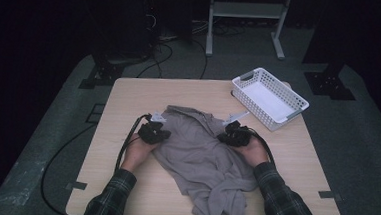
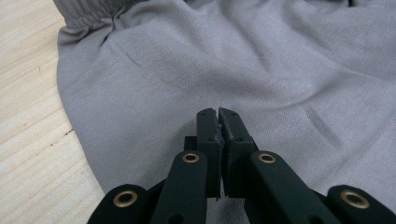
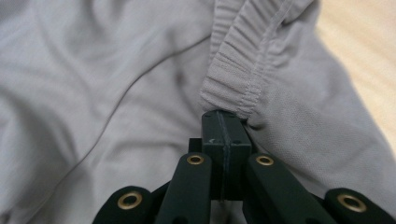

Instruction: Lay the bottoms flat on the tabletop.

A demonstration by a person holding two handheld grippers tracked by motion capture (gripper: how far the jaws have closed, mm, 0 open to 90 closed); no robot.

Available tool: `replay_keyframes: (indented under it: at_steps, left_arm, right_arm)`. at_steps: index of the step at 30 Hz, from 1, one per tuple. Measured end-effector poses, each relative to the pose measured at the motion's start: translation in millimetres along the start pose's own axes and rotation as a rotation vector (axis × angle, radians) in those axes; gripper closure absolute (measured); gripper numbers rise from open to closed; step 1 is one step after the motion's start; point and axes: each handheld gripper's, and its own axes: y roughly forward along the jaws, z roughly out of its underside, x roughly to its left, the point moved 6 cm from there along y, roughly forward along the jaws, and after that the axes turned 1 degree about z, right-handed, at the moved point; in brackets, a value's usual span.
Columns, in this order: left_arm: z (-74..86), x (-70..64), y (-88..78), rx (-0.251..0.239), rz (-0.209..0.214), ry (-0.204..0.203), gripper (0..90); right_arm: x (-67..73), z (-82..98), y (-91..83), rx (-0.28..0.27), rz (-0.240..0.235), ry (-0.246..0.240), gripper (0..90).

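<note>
A grey garment with an elastic waistband, likely shorts, lies crumpled on the wooden table, one end hanging over the front edge. My left gripper rests at the cloth's left edge. In the left gripper view its jaws are shut just above the flat fabric, with nothing seen between them. My right gripper sits at the cloth's right edge. It is shut, and the gathered waistband bunches right at the jaw tips, apparently pinched there.
A white plastic basket stands at the table's back right corner, with nothing in it. Cables trail off the left side of the table to the floor. A white frame and dark stands are on the floor beyond the table.
</note>
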Motion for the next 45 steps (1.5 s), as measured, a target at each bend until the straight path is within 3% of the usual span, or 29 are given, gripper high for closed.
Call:
replay_keyframes:
  at_steps: [8,15,19,22,25,29,35,39,45]
  left_arm:
    - [-0.2,-0.1,0.0,0.005,-0.001,0.006,88.0]
    - [-0.1,0.2,-0.1,0.005,0.002,0.010,88.0]
    - [-0.2,0.7,-0.2,0.006,0.003,0.011,88.0]
    - [-0.3,0.4,-0.1,0.008,0.004,0.009,87.9]
    - [-0.8,-0.1,0.2,0.007,0.000,0.004,88.0]
    - [-0.9,0.0,0.3,0.004,0.005,-0.002,88.0]
    - [-1.0,-0.1,0.4,0.003,0.005,-0.004,87.9]
    - [-0.8,0.1,0.2,0.006,0.006,0.000,87.9]
    - [-0.4,0.9,0.0,0.005,0.011,0.003,87.9]
  right_arm:
    - [-33.4,-31.4,2.8,-0.060,0.093,0.062,89.1]
    - [-62.3,-39.7,7.5,-0.068,0.166,0.104,89.1]
    - [-61.4,-41.2,-4.2,-0.108,0.163,0.106,89.0]
    - [-52.6,-41.4,-12.8,-0.144,0.147,0.097,89.0]
    - [-40.8,-42.3,-17.6,-0.159,0.144,0.058,89.0]
    - [-26.2,-43.7,-20.4,-0.179,0.101,0.032,88.9]
    - [-9.2,-40.9,0.7,-0.114,0.051,-0.020,88.7]
    - [-20.2,-40.6,23.4,-0.062,0.071,0.017,88.7]
    - [-53.4,-47.3,36.4,-0.036,0.175,0.087,88.8]
